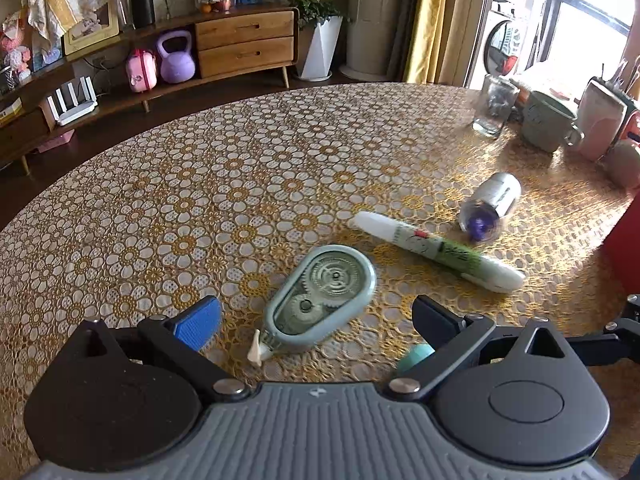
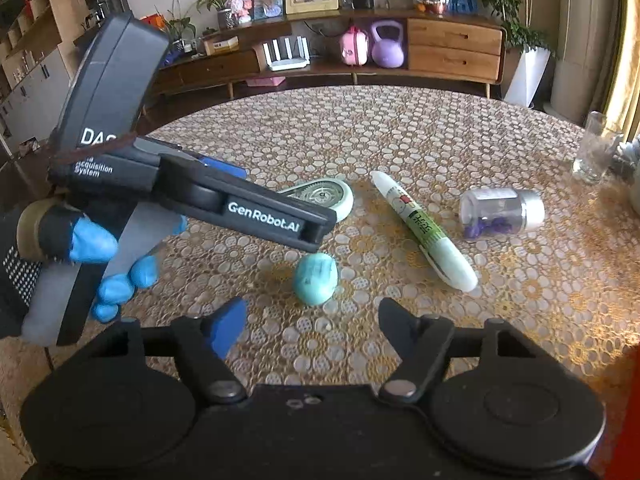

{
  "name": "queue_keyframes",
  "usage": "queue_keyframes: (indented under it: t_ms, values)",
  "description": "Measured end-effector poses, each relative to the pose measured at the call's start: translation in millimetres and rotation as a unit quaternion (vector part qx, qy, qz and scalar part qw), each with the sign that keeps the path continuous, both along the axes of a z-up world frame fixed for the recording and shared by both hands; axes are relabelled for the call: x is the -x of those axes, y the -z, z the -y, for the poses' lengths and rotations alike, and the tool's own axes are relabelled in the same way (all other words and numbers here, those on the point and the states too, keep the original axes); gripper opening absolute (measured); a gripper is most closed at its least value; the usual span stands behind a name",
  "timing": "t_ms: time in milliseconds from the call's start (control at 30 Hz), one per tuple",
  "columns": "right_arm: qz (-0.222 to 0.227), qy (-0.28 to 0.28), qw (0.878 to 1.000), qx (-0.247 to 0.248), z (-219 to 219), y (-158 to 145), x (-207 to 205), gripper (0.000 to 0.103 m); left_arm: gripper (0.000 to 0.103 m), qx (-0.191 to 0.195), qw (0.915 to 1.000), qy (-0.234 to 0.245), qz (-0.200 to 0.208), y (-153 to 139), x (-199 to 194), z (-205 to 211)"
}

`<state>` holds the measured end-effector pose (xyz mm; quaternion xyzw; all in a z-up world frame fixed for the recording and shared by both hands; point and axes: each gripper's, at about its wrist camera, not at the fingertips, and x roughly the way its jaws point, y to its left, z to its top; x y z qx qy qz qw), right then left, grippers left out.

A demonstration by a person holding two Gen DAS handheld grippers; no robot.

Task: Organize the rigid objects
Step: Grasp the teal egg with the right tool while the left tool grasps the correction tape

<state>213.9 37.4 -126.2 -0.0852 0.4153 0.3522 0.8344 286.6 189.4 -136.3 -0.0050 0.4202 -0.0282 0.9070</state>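
Daylight enters from a window point(image 1: 592, 32) at the far right of the left wrist view, where it is overexposed to near white. The desk point(image 1: 240, 168) is bright and warm near its right edge, with glare there, and evenly lit elsewhere. Shadows under objects are soft and short. A vial point(image 1: 490, 204) is smeared by motion blur in the left view, sharper in the right point(image 2: 502, 210). Fisheye distortion curves the desk's far edge and bends the room toward dark corners.
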Motion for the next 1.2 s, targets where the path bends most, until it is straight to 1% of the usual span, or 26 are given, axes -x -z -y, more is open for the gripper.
queue_keyframes:
  t_ms: [100, 167, 300, 333, 367, 400, 467, 500, 600, 667, 800, 867, 967, 1100, 1200]
  values:
    - [0.001, -0.003, 1.000, 0.006, -8, 5, -3, 0.069, 0.102, 0.003, 1.0000, -0.003, -0.003, 6, -7, -2]
    - [0.000, -0.003, 1.000, 0.009, -13, 8, -6, 0.064, 0.102, 0.003, 1.0000, -0.003, -0.006, 10, -11, -3]
    - [-0.003, 0.000, 1.000, 0.009, -20, 13, -10, 0.058, 0.101, -0.005, 1.0000, 0.002, -0.001, 14, -13, 1]
    - [-0.001, 0.000, 1.000, 0.011, -22, 14, -10, 0.055, 0.098, -0.008, 1.0000, 0.003, 0.001, 14, -13, 2]
    - [0.000, 0.001, 1.000, 0.014, -24, 16, -10, 0.052, 0.091, -0.009, 0.9999, 0.004, 0.001, 14, -14, 3]
    - [0.001, 0.001, 1.000, 0.016, -26, 17, -11, 0.051, 0.088, -0.010, 0.9999, 0.005, 0.002, 14, -14, 3]
    - [0.000, 0.003, 1.000, 0.019, -29, 19, -12, 0.045, 0.075, -0.011, 0.9999, 0.008, -0.001, 16, -14, 4]
    - [0.000, 0.004, 1.000, 0.022, -31, 20, -13, 0.044, 0.075, -0.012, 0.9999, 0.009, -0.001, 17, -14, 4]
    - [0.004, 0.007, 1.000, 0.027, -34, 21, -11, 0.035, 0.067, -0.016, 0.9997, 0.018, 0.006, 18, -13, 7]
    - [0.007, 0.009, 0.999, 0.032, -35, 22, -10, 0.029, 0.066, -0.020, 0.9996, 0.020, 0.009, 18, -12, 9]
    - [0.008, 0.013, 0.999, 0.030, -36, 22, -11, 0.029, 0.062, -0.018, 0.9996, 0.018, 0.013, 18, -11, 10]
    - [0.009, 0.015, 0.999, 0.029, -33, 21, -11, 0.029, 0.052, -0.015, 0.9997, 0.014, 0.014, 18, -10, 9]
    - [0.009, 0.020, 1.000, 0.021, -24, 17, -10, 0.029, 0.045, -0.009, 0.9999, 0.007, 0.012, 16, -10, 8]
    - [0.007, 0.027, 1.000, 0.010, -8, 11, -4, 0.029, 0.043, -0.014, 0.9998, 0.000, 0.014, 14, -8, 10]
    - [0.007, 0.035, 0.999, 0.002, 5, 4, 1, 0.029, 0.043, -0.006, 0.9998, -0.007, 0.019, 8, -3, 11]
